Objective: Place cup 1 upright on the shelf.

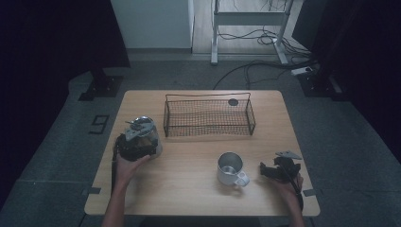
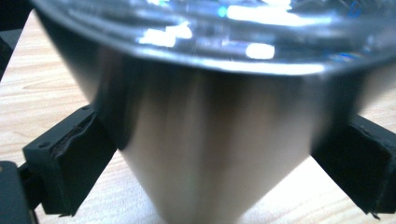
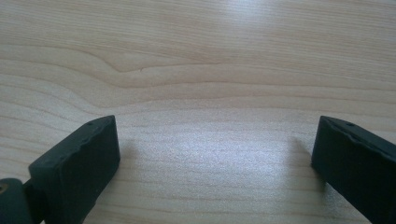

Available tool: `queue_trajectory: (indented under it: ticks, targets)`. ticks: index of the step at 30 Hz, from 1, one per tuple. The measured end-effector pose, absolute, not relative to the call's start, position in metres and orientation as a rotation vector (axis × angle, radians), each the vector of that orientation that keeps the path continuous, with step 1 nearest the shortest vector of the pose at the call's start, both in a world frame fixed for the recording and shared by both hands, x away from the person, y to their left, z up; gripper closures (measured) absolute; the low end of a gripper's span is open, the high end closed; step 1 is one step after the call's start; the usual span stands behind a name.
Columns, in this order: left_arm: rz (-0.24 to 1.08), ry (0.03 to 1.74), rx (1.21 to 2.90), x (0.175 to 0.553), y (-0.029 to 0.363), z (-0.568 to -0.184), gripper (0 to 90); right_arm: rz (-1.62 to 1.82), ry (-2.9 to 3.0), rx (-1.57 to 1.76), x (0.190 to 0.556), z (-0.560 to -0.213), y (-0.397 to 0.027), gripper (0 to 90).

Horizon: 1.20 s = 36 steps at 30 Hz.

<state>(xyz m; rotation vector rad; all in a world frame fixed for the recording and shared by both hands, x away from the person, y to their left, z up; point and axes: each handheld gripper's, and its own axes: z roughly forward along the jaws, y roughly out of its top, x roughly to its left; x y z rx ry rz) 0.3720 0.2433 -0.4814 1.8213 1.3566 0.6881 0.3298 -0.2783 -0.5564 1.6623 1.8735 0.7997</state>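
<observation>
Steel is what catches the eye — a shiny cup point(image 1: 144, 134) held in the left gripper point(image 1: 135, 144) at the left side of the table point(image 1: 198, 194), just off the front-left corner of the basket point(image 1: 208, 115). In the left gripper view the 2 black jaws press against the cup point(image 2: 205, 140) from either side, its brushed wall filling the gap between them and its rim flaring out above; the grip is clamped on the cup's lower body. From the high view I cannot tell whether the cup stands on the wood or hangs just above it.

Out in front of the basket, toward its right end, stands a mug point(image 1: 231, 169) — metal too, upright, its handle turned to the front-right. Beside that handle, farther right, the right gripper point(image 1: 269, 171) rests low near the table's right edge, apart from the mug. Its own view shows 2 jaws spread wide with bare pale wood grain between them, gripping nothing.

The basket itself is dark wire, long and shallow, standing at the far middle of the table. A small dark disc point(image 1: 233, 101) lies at its far right corner.
</observation>
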Motion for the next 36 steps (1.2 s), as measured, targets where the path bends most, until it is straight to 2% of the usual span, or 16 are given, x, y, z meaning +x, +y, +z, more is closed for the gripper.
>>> queue_trajectory:
  ticks: [12, 36]
  targets:
    - [0.740, 1.336, 1.792, 0.384, 0.238, -0.488, 1.8, 0.800, 1.874, 1.662, 0.330, -0.556, -0.278, 0.9]
    - [0.730, 1.329, 1.777, 0.386, 0.239, -0.489, 4.1, 0.798, 1.869, 1.665, 0.330, -0.556, -0.278, 1.1]
